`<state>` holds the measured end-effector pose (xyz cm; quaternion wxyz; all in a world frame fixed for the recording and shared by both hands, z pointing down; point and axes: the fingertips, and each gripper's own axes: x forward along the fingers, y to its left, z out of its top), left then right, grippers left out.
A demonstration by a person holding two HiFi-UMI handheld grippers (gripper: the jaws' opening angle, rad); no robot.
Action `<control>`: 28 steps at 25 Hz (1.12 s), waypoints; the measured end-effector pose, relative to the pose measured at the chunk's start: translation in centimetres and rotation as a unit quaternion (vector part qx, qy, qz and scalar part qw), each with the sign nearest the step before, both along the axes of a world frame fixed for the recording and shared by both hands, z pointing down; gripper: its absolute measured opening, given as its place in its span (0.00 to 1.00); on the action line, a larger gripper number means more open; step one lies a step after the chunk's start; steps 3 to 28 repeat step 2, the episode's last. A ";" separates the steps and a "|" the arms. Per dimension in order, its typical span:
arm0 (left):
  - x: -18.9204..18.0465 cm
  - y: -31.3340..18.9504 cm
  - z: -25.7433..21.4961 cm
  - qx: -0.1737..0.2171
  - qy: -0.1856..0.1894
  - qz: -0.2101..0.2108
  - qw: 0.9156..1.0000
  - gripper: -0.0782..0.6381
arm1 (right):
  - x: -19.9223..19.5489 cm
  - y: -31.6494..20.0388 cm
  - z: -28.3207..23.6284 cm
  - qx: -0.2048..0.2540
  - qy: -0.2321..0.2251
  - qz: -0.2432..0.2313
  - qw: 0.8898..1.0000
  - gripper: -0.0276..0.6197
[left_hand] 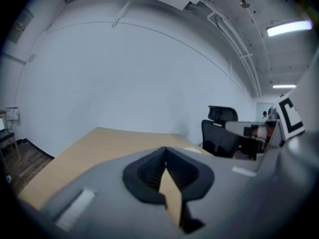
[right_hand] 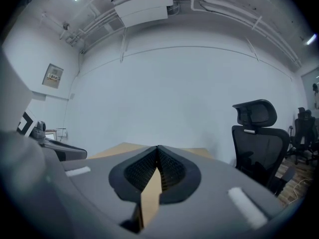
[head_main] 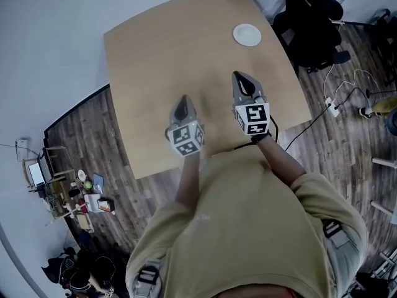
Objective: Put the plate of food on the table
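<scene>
Head view is looking down on a person in a tan shirt (head_main: 248,222) who is holding both tools over the near half of a pale wooden table (head_main: 155,48). The left gripper (head_main: 183,101) is hovering above bare wood, and the left gripper view is showing its dark ribbed jaws pressed together at the tips with nothing between them. Just to its right, the right gripper (head_main: 240,77) is pointing the same way, its jaws likewise meeting tip to tip and carrying nothing. The small round white plate (head_main: 247,35) is lying well ahead of the right gripper, near the table's far right corner; any food on it is not showing. Farther right of that gripper, a black office chair (head_main: 310,14) is standing beside the table.
</scene>
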<state>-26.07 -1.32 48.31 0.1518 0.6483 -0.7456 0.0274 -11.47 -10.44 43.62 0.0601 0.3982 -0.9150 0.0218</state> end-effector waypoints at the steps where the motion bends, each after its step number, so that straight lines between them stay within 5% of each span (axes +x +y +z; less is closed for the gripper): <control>1: 0.0 -0.1 0.1 0.000 0.002 -0.001 1.000 0.11 | -0.1 -0.1 0.2 -0.002 0.003 -0.006 1.000 0.05; 28: 0.0 -0.3 0.2 0.000 0.005 -0.003 1.000 0.12 | -0.3 -0.2 0.4 -0.004 0.007 -0.012 1.000 0.05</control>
